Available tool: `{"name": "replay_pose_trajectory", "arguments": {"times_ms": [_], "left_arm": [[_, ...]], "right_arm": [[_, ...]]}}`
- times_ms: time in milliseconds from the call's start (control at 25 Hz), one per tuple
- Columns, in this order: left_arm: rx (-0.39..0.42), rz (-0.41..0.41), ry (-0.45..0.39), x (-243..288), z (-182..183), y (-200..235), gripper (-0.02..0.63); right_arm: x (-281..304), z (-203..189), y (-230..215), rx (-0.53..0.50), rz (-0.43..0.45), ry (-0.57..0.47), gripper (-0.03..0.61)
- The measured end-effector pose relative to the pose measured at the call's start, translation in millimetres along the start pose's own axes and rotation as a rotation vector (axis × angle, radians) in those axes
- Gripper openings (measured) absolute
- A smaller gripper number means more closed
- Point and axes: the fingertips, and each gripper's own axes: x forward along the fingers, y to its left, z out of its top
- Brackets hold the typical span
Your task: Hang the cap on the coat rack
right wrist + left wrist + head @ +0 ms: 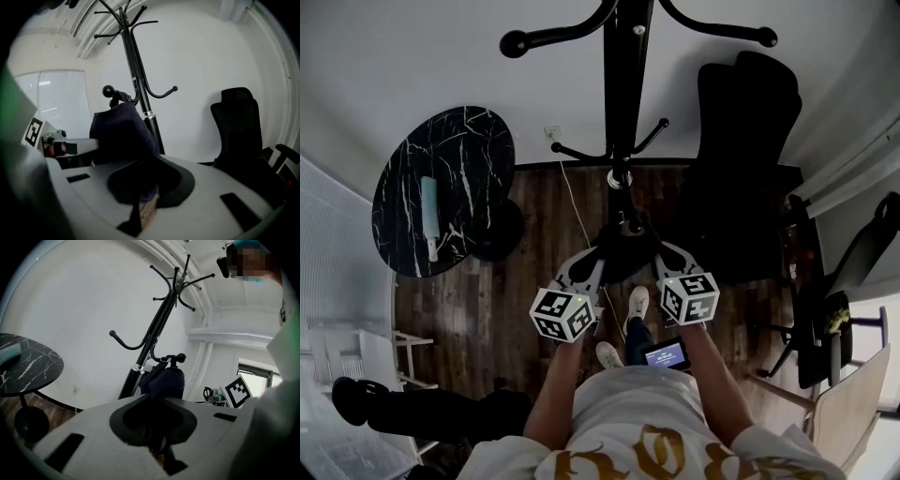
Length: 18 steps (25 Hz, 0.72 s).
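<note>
A dark navy cap (625, 251) hangs between my two grippers, right in front of the black coat rack (623, 112). My left gripper (598, 260) is shut on the cap's left side and my right gripper (661, 253) on its right side. In the left gripper view the cap (164, 380) bulges just below a ball-tipped lower hook (180, 357), and its fabric runs down into the gripper (157, 439). In the right gripper view the cap (121, 131) sits under the same hook (108, 90), with cloth pinched in the gripper (142, 199). Whether the cap touches the hook I cannot tell.
A round black marble table (459, 159) stands to the left with a pale object on it. A black office chair (741, 150) is right of the rack. The person's white shoes (636, 302) and a small lit screen (666, 354) show below. A white wall lies behind the rack.
</note>
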Motion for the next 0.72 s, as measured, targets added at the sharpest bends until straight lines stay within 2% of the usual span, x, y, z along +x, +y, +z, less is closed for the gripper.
{"name": "replay_pose_trajectory", "arguments": {"times_ms": [400,720], "left_arm": [[-0.037,0.010,-0.005,8.1,0.6,6.5,0.029],[-0.026,0.023,-0.004,12.8,3.3,15.5,0.028]], "right_arm": [[7.4,0.7,-4.5,-0.007,-0.005,0.008,0.020],[18.5,0.3,-4.1,-0.031,0.014,0.019,0.020]]}}
